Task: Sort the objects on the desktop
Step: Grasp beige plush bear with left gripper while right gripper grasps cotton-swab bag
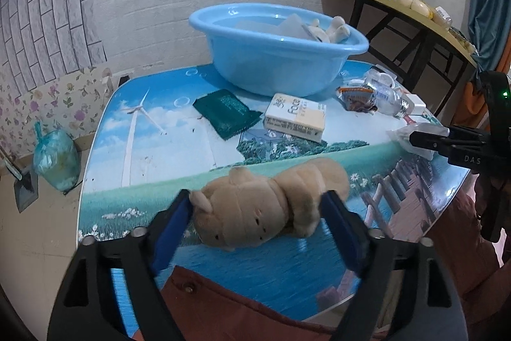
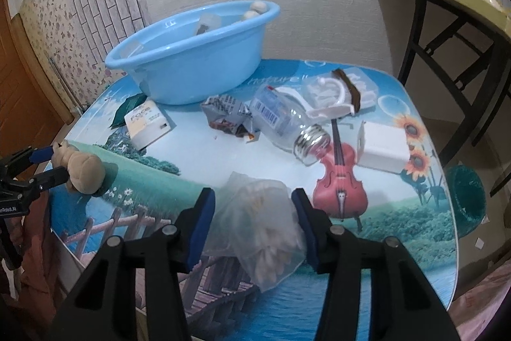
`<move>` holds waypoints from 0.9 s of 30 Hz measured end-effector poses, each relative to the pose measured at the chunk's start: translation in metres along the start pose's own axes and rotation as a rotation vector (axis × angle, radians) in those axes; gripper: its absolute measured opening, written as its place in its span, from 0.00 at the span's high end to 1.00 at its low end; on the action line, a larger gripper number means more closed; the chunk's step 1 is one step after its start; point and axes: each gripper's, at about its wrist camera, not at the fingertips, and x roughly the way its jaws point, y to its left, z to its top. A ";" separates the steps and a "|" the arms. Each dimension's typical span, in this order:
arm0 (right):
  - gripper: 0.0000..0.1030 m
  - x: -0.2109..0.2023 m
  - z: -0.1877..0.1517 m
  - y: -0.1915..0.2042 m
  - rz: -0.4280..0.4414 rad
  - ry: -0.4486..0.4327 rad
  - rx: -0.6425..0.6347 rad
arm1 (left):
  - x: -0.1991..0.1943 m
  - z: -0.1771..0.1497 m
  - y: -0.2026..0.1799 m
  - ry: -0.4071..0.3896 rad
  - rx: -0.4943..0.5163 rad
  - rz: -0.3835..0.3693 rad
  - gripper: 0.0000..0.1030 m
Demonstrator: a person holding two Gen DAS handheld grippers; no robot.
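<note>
In the left wrist view, the left gripper (image 1: 257, 210) has its fingers spread wide, one on each side of a tan plush bear (image 1: 255, 210). The bear lies on its side on the counter (image 1: 179, 149), right between the finger pads. The pad by its ear touches it, and the other pad meets its soft back. The bear is fluffy, with small dark dots on its face. Past the fingers sit a dark green packet (image 1: 227, 113), a white and yellow tissue pack (image 1: 295, 117) and a big blue basin (image 1: 274, 50) with more soft toys inside. Off to the right of the fingers, the right gripper (image 1: 412, 139) is on a clear bag.

In the right wrist view, that clear bag (image 2: 262, 222) shows up close. It is crinkly and full of pale little pieces, and it sits between the fingers of the right gripper (image 2: 254, 226), which are partly closed around it with the pads at its sides. Only this view shows what lies beyond: a clear bottle (image 2: 287, 123) on its side with a silver neck, a torn snack wrapper (image 2: 228, 114), a white box (image 2: 385, 147) and a white plastic tray (image 2: 335, 95).
</note>
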 end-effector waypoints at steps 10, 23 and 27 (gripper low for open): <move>0.40 0.007 -0.007 0.004 -0.011 0.054 -0.030 | 0.017 -0.002 0.003 0.029 -0.019 -0.011 0.05; 0.39 0.007 -0.008 0.005 -0.022 0.042 -0.041 | 0.015 0.002 0.007 -0.012 -0.040 -0.026 0.27; 0.41 0.001 -0.006 0.006 -0.013 0.013 -0.049 | 0.013 0.002 0.007 -0.019 -0.044 -0.032 0.27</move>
